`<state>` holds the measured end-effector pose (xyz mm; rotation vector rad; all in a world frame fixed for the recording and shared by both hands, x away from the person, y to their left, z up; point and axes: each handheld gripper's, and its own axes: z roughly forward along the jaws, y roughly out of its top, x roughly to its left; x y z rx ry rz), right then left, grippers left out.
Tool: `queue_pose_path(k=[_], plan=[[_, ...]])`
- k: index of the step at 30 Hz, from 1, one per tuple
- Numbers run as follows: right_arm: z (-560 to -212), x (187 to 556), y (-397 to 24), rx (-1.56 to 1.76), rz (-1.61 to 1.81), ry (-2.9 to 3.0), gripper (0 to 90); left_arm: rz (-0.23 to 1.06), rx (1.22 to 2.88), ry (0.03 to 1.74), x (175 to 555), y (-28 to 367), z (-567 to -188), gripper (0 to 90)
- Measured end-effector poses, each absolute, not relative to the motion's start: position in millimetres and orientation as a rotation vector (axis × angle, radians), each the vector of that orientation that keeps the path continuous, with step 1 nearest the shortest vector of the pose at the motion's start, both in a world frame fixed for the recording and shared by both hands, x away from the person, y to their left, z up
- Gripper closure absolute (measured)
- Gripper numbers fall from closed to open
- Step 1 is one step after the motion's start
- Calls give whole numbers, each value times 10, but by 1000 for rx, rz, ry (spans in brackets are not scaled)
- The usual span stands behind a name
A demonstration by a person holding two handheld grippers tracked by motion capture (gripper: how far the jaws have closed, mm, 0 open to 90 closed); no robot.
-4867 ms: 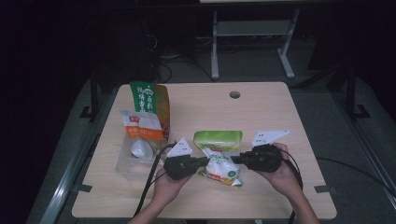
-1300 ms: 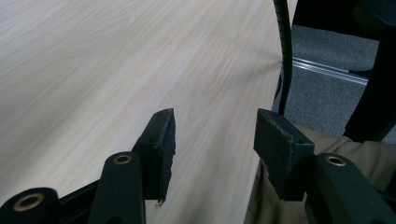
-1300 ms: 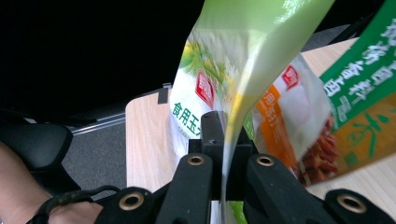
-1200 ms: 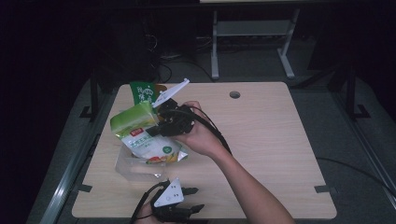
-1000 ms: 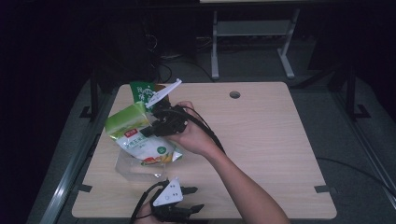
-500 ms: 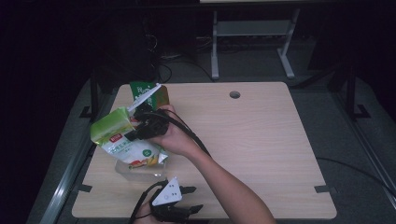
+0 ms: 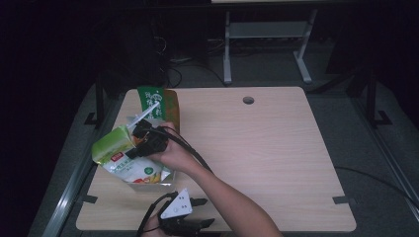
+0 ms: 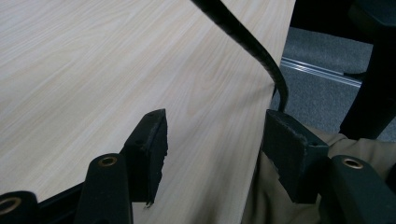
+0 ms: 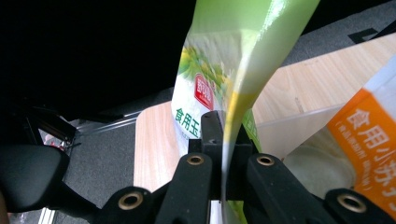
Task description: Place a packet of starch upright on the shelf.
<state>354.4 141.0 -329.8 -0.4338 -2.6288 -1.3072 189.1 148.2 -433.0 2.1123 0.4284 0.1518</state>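
At the near edge of the wooden table (image 7: pixel 276 148) the left gripper (image 7: pixel 190 228) rests with nothing between its parted jaws, which have just been opening further. Farther in, at the table's left side, the right gripper (image 7: pixel 132 148) is clenched on the edge of a light green pouch (image 7: pixel 112 145), held above a clear plastic container (image 7: pixel 148 183) with other packets inside. Behind them stands a green and orange carton (image 7: pixel 159 106).

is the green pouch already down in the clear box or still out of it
Out. The right gripper is shut on the green pouch's edge, holding it tilted above the clear box, where other packets already sit.
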Motion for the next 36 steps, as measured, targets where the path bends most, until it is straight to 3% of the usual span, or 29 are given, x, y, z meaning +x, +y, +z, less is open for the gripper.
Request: queue_pose_path(k=[12,36], plan=[[-3470,3569,1280,-466,-1297,-2620,825,161,2130,413,1904,1460,-4357,402],[-3557,3568,1029,-439,-1238,-2648,842,185,2121,470,1992,1518,-4366,381]])
